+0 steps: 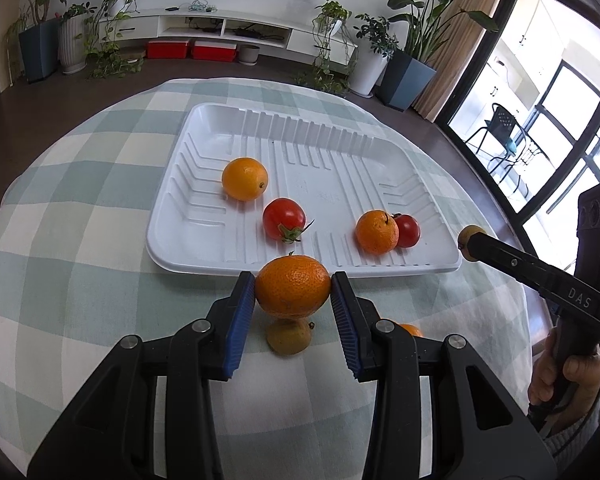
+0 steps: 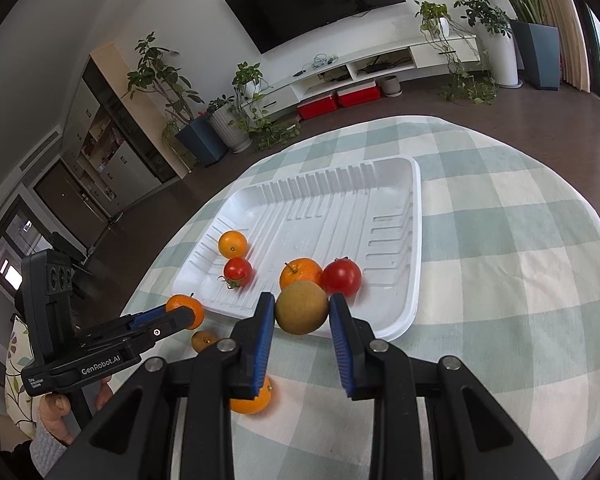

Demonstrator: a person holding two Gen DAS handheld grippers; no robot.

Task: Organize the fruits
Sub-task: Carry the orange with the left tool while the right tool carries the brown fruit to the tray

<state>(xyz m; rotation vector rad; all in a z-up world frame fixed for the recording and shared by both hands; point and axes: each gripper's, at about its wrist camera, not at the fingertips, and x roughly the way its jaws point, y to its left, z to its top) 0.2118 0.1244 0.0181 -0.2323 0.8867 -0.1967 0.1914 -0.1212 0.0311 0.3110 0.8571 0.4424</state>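
My left gripper (image 1: 293, 289) is shut on an orange tangerine (image 1: 292, 286), held just in front of the near rim of the white tray (image 1: 204, 128). In the right wrist view the same tangerine (image 2: 188, 309) shows in that gripper (image 2: 190, 312). My right gripper (image 2: 302, 309) is shut on a yellow-green round fruit (image 2: 301, 307) over the tray's near edge (image 2: 400, 320); that fruit (image 1: 469, 240) shows at its tip (image 1: 471, 243) in the left view. In the tray lie an orange (image 1: 245, 179), a large tomato (image 1: 283, 219), a tangerine (image 1: 376, 232) and a small tomato (image 1: 407, 230).
On the checked tablecloth (image 1: 80, 220) below my left gripper lie a small greenish-yellow fruit (image 1: 289, 336) and, half hidden, an orange fruit (image 1: 410, 330). A hand (image 1: 568, 376) holds the right gripper's handle. The round table's edge curves off on both sides; potted plants and a TV unit stand far behind.
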